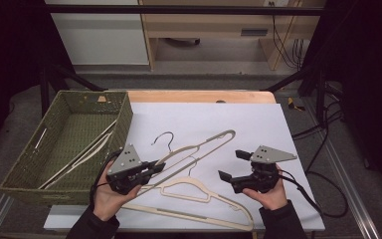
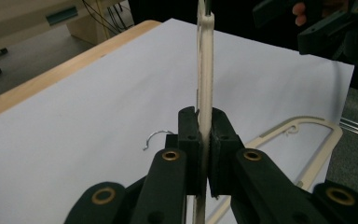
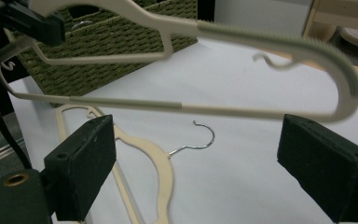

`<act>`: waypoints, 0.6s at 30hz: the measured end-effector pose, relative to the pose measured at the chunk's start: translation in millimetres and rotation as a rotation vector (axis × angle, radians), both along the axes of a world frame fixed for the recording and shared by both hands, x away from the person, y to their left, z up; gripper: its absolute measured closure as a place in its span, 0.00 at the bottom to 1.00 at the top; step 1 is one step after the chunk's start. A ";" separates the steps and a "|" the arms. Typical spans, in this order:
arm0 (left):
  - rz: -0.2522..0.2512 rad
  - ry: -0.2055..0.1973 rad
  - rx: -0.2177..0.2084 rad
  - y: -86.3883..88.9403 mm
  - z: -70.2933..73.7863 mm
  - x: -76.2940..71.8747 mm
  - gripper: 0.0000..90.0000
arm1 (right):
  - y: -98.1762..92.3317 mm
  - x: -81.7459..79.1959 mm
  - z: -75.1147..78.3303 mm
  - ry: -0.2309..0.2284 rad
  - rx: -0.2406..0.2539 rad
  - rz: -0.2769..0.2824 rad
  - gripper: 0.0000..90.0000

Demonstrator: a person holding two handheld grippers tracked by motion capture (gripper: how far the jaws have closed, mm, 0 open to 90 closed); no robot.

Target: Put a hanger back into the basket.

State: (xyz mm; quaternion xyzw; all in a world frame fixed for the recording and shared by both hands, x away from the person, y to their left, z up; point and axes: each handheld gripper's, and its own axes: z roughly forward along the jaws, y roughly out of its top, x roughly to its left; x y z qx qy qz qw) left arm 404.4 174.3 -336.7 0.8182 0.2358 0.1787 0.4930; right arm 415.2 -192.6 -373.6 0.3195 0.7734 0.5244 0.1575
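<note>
Lower hanger (image 1: 199, 199): cream plastic, lying flat on the white sheet at the near edge of the surface (image 1: 258, 124), between the two hands; its wire hook (image 3: 200, 140) rests on the sheet.
Left hand-held gripper (image 1: 154, 167): held in the person's left hand (image 1: 107, 199), jaws clamped tight on one thin bar of the lifted hanger; the left gripper view shows the bar pinched upright between the two pads.
Right hand-held gripper (image 1: 231, 167): held in the right hand (image 1: 273, 194), jaws spread wide with nothing between them, apart from both hangers; the pads (image 3: 81, 165) stand well apart below the lifted hanger's curved end.
Lifted hanger (image 1: 199, 147): cream plastic, raised off the sheet at the left gripper's end, running up and to the right toward its rounded far end; its metal hook (image 1: 165, 138) points away from the person.
Basket (image 1: 27, 164): green woven, at the left of the surface, touching the sheet's edge; another cream hanger (image 1: 82, 154) lies inside it.
</note>
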 end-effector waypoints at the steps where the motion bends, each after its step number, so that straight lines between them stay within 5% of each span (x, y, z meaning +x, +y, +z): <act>1: 0.000 -0.006 -0.003 2.0 4.2 0.2 0.95 | -2.6 -0.5 -1.3 0.004 0.001 -0.012 0.12; 10: 0.029 -0.056 -0.001 23.3 38.9 5.6 0.95 | -18.6 -3.2 -9.7 0.019 0.006 -0.076 0.09; 18: 0.075 -0.088 -0.012 59.4 63.1 20.1 0.95 | -27.9 -6.1 -11.2 0.017 -0.004 -0.104 0.08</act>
